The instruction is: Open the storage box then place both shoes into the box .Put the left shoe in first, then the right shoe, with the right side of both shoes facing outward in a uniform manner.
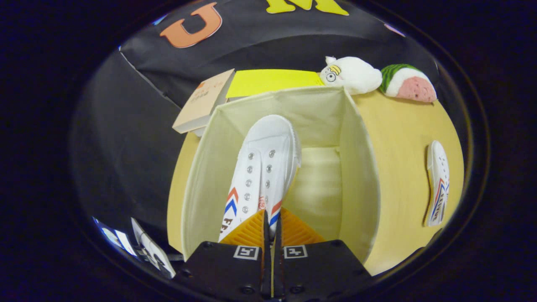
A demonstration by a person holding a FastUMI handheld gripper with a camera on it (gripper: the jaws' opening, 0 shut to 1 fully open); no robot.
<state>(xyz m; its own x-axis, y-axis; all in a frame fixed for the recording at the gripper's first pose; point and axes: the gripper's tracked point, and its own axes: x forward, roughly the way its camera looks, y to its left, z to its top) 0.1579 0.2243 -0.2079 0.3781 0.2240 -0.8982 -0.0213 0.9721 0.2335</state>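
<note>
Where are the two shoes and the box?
held shoe (pixel 268 147): gripper view, on its toe cap
second shoe (pixel 437 184): gripper view, on its side
storage box (pixel 356 176): gripper view, on its inner wall

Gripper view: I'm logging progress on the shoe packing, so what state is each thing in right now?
Gripper: shut on the held shoe's rear.
Held shoe: toe pointing down into the box.
Storage box: open, upright.
Second shoe: on its side on the table, outside the box.
Plush toys: lying behind the box.
</note>
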